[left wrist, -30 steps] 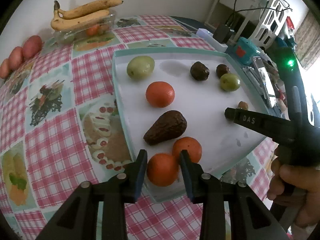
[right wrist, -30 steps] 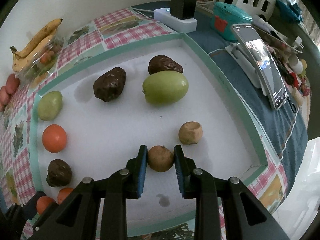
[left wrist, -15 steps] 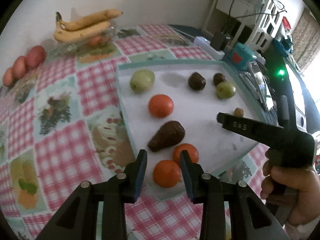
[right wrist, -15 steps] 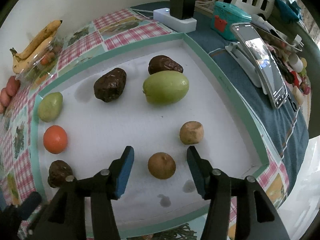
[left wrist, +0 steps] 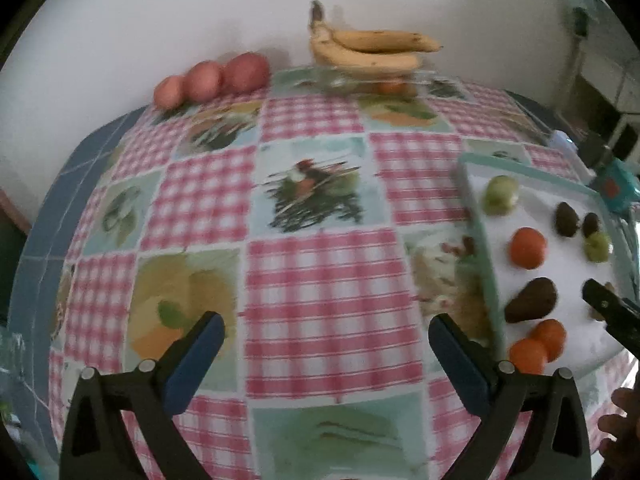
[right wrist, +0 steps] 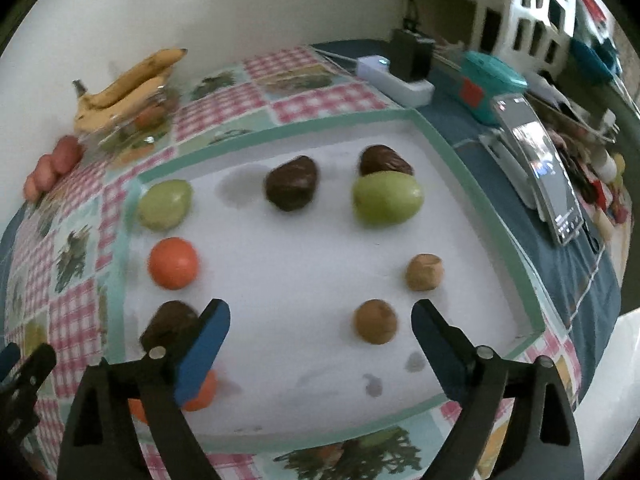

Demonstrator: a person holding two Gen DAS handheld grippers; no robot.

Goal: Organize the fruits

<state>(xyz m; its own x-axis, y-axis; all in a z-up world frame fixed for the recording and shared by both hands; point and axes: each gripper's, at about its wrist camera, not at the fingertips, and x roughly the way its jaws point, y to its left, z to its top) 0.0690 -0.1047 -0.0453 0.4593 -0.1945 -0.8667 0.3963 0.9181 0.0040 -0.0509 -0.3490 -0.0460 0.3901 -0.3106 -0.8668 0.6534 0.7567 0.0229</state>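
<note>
With both jaws just opened on nothing, my left gripper [left wrist: 326,342] over the counter [left wrist: 320,280] and my right gripper [right wrist: 320,330] over the tray [right wrist: 532,280], I should reach the bananas [left wrist: 368,50] at 12 o'clock slowly.

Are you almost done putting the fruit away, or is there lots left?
Looks partly done: oranges, avocados, green fruits and two small brown fruits lie on the white tray. Nothing is in hand: the left gripper and right gripper have both just opened and hold nothing. Possibly left: the bananas and reddish fruits sit off the tray.
</note>
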